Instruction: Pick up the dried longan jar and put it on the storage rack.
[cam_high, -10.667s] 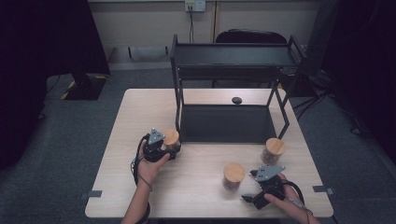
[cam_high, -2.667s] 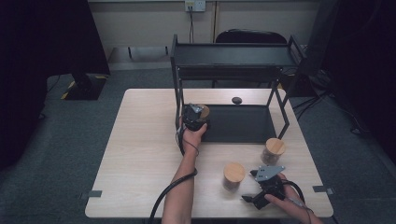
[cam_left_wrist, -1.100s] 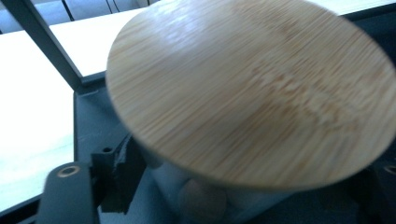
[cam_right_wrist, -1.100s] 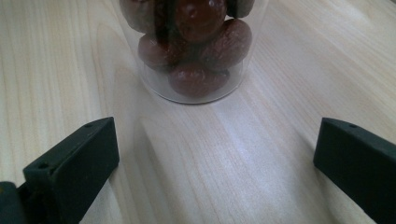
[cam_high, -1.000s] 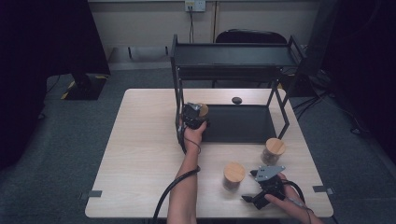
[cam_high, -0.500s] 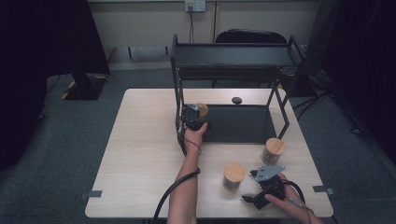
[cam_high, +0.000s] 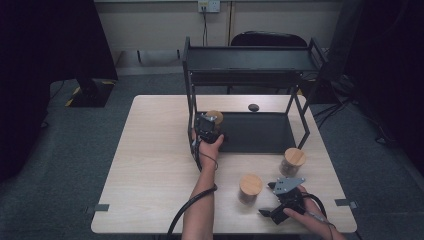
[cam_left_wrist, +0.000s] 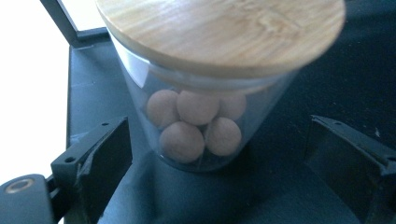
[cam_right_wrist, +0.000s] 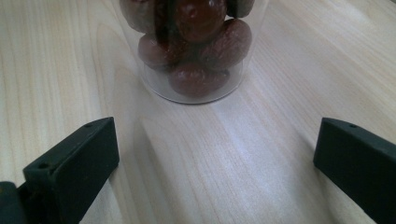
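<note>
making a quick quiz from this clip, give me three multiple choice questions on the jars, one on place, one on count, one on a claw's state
1. Where does the jar of pale balls stand?
A. on the rack's bottom shelf
B. on the floor
C. on the rack's top shelf

2. How many jars stand on the bare table?
A. none
B. two
C. four

3. How is the left claw?
A. shut on the jar
B. open, jar between its jaws
C. holding a lid

Answers:
1 A, black shelf under the jar.
2 B, one jar by the right claw, another near the rack's leg.
3 B, gaps show on both sides; the jaws have just been opening.
</note>
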